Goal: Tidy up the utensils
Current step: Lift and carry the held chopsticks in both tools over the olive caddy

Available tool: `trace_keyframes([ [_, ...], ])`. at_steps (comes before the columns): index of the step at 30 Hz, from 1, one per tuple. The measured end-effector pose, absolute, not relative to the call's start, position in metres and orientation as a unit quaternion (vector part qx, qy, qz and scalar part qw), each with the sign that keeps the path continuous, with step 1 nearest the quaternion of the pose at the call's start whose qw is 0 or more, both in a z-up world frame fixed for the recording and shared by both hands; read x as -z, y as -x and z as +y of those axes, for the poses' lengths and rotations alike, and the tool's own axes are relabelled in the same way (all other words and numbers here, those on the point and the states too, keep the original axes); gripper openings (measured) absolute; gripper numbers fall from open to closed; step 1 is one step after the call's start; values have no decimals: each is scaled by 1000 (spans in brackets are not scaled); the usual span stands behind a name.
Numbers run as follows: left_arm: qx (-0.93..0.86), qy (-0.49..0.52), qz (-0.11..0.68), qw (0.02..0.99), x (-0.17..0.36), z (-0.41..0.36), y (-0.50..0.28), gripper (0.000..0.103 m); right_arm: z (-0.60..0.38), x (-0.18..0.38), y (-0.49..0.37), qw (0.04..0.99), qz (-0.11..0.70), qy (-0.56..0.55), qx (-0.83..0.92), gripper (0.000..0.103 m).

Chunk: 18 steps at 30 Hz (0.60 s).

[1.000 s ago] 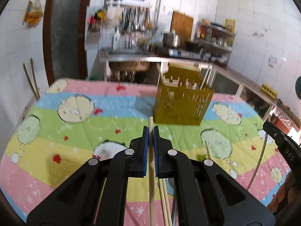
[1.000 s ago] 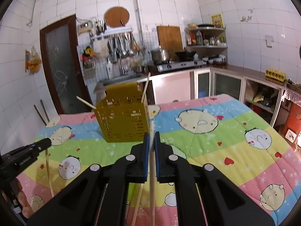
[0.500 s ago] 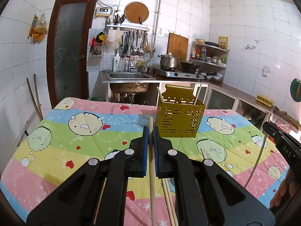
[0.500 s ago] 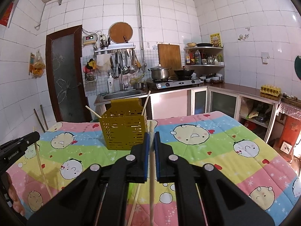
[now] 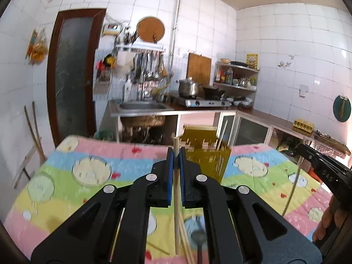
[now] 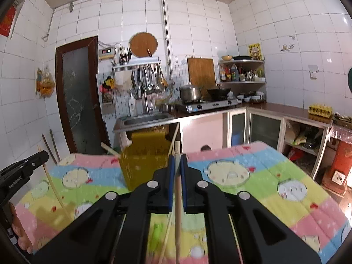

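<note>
My left gripper (image 5: 176,154) is shut on a wooden chopstick (image 5: 176,200) that hangs below the jaws and pokes up a little above them. My right gripper (image 6: 177,160) is shut on another wooden chopstick (image 6: 178,209) the same way. A yellow perforated utensil basket (image 5: 206,156) stands on the table ahead, with chopsticks leaning in it; it also shows in the right wrist view (image 6: 145,160). Each gripper shows at the edge of the other's view, the right one (image 5: 323,169) and the left one (image 6: 22,171), each with its stick hanging down.
The table has a colourful cartoon cloth (image 5: 88,176). More chopsticks and a dark spoon (image 5: 199,239) lie on it below my left gripper. A green utensil (image 6: 157,231) lies below my right gripper. A sink counter (image 6: 145,118) and stove stand behind.
Both grippers have tilted upward and risen, so the basket sits lower in both views. Each keeps its chopstick.
</note>
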<state>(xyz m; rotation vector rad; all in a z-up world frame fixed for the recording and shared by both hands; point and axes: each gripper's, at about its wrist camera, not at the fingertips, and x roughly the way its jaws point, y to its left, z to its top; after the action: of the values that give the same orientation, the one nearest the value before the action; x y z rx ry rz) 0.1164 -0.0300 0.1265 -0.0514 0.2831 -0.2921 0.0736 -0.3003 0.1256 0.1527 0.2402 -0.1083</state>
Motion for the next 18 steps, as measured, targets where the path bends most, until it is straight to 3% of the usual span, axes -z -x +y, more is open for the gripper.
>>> trace_keyframes([
  [10, 138, 57, 67, 987, -213, -65, -202, 4, -297, -208, -175, 995, 55, -59, 54, 6],
  [18, 121, 46, 35, 991, -222, -99, -275, 4, -293, -230, -245, 996, 34, -72, 47, 6],
])
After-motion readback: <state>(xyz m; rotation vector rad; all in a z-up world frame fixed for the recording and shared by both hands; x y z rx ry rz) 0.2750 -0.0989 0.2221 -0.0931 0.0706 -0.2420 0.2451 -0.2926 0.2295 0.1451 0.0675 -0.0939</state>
